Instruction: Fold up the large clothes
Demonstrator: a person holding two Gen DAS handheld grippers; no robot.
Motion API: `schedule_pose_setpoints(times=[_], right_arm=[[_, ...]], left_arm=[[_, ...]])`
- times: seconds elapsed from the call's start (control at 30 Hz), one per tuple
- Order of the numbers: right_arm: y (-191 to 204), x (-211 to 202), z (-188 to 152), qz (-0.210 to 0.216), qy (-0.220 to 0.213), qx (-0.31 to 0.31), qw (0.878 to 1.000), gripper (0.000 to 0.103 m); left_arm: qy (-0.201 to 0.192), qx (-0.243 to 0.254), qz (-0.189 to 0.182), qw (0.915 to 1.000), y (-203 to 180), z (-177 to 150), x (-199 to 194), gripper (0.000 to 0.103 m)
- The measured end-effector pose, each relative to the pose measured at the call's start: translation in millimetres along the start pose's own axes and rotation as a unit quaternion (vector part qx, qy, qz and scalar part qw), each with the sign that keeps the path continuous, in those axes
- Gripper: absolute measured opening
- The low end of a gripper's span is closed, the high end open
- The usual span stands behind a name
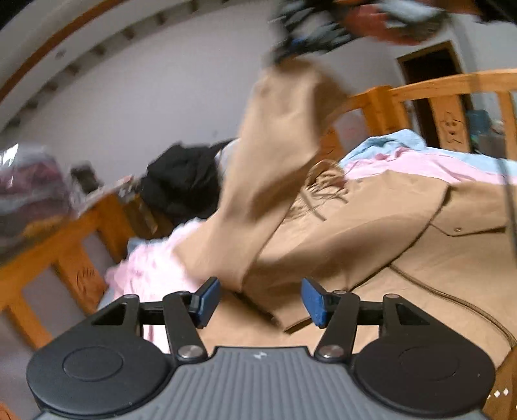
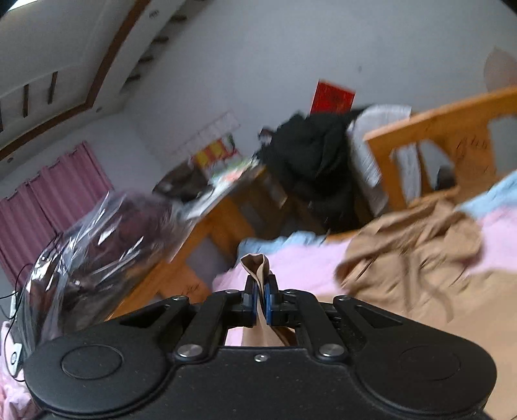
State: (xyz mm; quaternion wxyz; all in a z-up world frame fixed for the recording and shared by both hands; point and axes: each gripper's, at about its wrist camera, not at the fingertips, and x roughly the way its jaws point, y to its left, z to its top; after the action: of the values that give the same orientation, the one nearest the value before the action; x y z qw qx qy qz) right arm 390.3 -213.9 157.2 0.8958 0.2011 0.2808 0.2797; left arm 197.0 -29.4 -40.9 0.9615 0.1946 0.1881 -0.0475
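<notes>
A large tan coat lies spread on the bed, its body also showing in the right wrist view. One tan sleeve hangs lifted above the coat, pulled up from the top of the left wrist view by the blurred right gripper. In the right wrist view my right gripper is shut on a fold of that tan sleeve fabric, which pokes out past the pads. My left gripper stands open just above the coat's near edge, with nothing pinched between its blue pads.
Pink bedding and a light blue blanket lie under the coat. A wooden bed frame rings the bed. A black bag sits beyond the footboard. A clear plastic bag of clothes rests on a wooden desk at left.
</notes>
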Motion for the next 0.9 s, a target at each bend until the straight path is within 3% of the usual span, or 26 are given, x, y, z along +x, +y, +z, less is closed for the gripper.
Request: schedule_pose_setpoints(times=[0.17,0.3,0.4,0.47,0.57,0.63,0.73,0.83,0.9], right_arm=[[-42.3,-39.0,12.0,-0.069,-0.027,-0.002,0.997,0.004],[-81.5,-53.8,4.6,-0.124,-0.03,0.006,0.992,0.004],[-105.3,-59.3,-2.4,-0.157,-0.036,-0.001,0.987,0.004],[-121.6,-61.0,-9.8,-0.172,-0.031,-0.002,0.985,0.004],[-143.2,-53.6,-27.1,-0.195,-0.012,-0.008,0.981,0.004],[-159.7,-47.9,-42.0,-0.208,0.008,-0.006,0.978,0.004],[-183.4,-34.2,-58.8,-0.223,0.031,0.008,0.974,0.004],[-197.8,-21.3,-70.0,-0.247,0.055,0.001,0.968,0.014],[-213.1,-15.8,-77.4,-0.252,0.074,0.011,0.965,0.032]], left_arm=[[0.046,-0.039,0.027,0.9978,41.4,4.5,28.7,0.064],[0.097,-0.016,0.042,0.9942,59.7,10.5,76.4,0.065],[0.129,-0.041,0.03,0.9903,73.0,13.4,110.9,0.065],[0.133,-0.113,0.004,0.9846,87.7,16.8,123.0,0.065],[0.135,-0.21,-0.02,0.9681,107.7,20.1,137.5,0.07],[0.153,-0.226,-0.013,0.962,111.8,22.5,156.9,0.07],[0.208,-0.212,0.012,0.9549,105.7,22.2,190.0,0.067],[0.248,-0.19,0.026,0.9494,98.7,16.6,217.1,0.066],[0.254,-0.192,0.03,0.9475,97.3,12.6,223.7,0.066]])
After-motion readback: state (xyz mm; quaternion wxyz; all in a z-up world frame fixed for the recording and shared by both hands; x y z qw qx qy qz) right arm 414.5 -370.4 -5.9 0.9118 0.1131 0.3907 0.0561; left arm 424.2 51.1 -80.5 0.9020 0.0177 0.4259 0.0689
